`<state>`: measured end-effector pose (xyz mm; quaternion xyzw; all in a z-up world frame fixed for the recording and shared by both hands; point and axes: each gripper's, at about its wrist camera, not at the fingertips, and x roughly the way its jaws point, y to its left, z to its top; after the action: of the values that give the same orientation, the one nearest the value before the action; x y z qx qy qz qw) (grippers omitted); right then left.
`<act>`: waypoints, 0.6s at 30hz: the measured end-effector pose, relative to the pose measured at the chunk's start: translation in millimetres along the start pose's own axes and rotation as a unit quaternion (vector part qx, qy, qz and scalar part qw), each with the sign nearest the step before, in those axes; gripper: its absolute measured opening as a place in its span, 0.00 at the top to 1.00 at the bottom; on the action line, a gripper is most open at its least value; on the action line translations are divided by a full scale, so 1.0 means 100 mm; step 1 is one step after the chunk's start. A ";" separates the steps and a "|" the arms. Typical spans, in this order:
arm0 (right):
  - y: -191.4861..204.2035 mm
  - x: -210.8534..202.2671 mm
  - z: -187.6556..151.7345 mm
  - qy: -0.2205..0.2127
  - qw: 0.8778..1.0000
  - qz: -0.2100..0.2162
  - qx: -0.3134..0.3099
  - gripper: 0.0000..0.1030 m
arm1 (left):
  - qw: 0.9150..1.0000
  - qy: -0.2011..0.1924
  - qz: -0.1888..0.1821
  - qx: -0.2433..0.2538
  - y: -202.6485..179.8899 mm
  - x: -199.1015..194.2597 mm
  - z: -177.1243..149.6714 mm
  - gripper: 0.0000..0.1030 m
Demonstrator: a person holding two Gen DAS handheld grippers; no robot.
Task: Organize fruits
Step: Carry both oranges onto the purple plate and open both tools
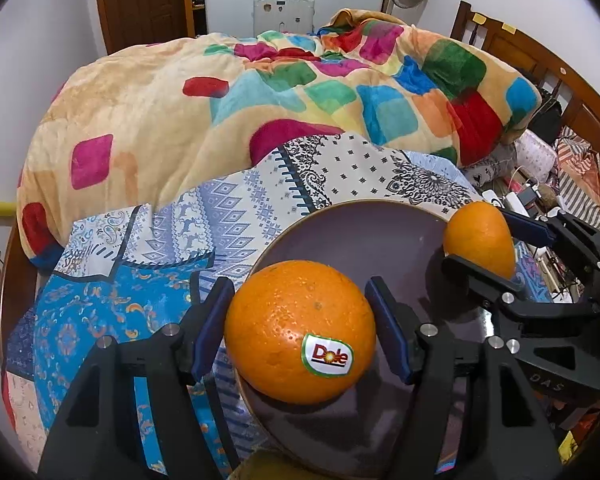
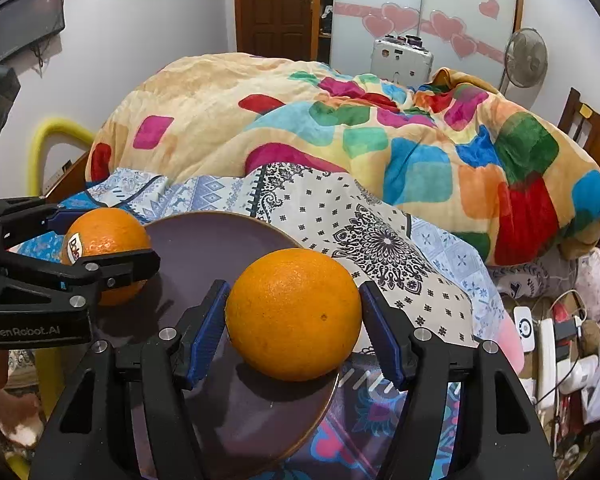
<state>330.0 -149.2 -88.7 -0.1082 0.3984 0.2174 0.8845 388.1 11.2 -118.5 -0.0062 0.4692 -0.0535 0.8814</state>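
Left tool (image 1: 300, 322) grips the stickered orange (image 1: 300, 332); right tool (image 2: 294, 318) grips the plain orange (image 2: 294, 314). Both over purple plate (image 1: 360, 232) on bed.

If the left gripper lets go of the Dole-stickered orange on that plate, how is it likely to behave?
The orange is round, so it probably rolls. The plate looks shallow and sits on soft bedding, so its rim may not stop it. The rind looks firm and dimpled, likely grippy.

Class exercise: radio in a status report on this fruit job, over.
Left gripper shut on Dole-stickered orange over purple plate. Right gripper shut on plain orange at plate's edge. Nothing in the way.
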 end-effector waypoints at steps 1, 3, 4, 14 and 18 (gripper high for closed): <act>0.00 0.00 0.00 0.000 1.000 0.001 -0.001 0.39 | 1.000 0.002 0.001 0.000 0.00 0.02 0.00 0.35; 0.01 0.01 0.00 0.001 1.000 0.003 -0.002 0.39 | 1.000 0.010 -0.003 -0.003 0.02 0.06 0.00 0.35; 0.01 0.02 0.01 0.001 1.000 0.003 -0.003 0.39 | 1.000 0.015 -0.007 -0.006 0.04 0.08 -0.01 0.35; 0.07 0.03 -0.01 0.008 1.000 0.002 -0.012 0.38 | 1.000 0.014 -0.013 0.003 0.01 0.05 -0.01 0.33; 0.08 -0.03 -0.03 0.003 1.000 0.001 -0.013 0.28 | 1.000 0.007 -0.012 -0.006 0.05 -0.03 0.03 0.31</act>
<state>322.8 -143.8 -88.6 -0.1200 0.3979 0.2231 0.8817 389.8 16.3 -114.8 -0.0166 0.4753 -0.0611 0.8776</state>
